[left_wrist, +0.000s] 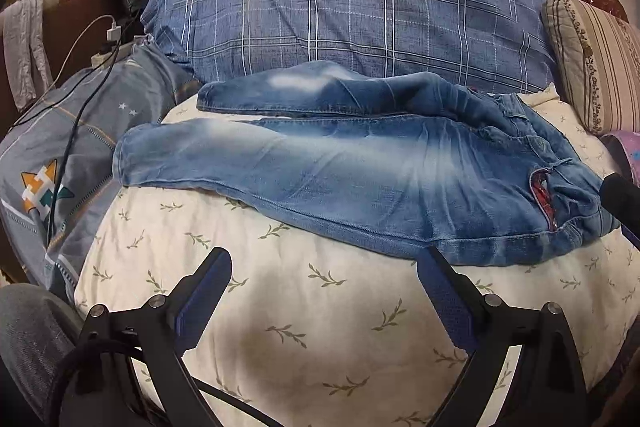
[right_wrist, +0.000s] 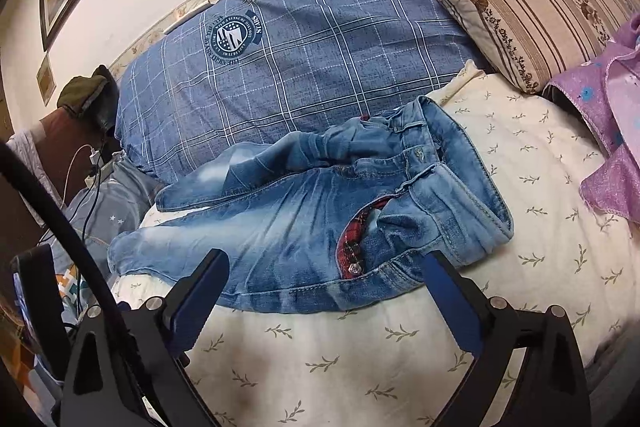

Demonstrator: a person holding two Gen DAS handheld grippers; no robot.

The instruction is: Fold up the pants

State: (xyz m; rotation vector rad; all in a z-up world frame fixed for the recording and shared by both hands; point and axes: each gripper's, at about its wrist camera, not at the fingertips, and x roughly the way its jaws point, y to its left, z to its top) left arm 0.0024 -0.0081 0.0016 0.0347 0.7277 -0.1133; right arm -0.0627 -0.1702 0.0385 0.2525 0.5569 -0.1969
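Left gripper wide open, empty, above cream leaf-print bedcover. Jeans just ahead of its fingertips, spread flat across bed, legs running ahead-left, waist ahead-right.

Right gripper wide open, empty, fingertips over near edge of jeans; red plaid pocket lining between fingers. Waistband ahead-right, unbuttoned.

Beyond jeans: blue plaid pillow. Far right: striped pillow, purple cloth. Far left: cables.
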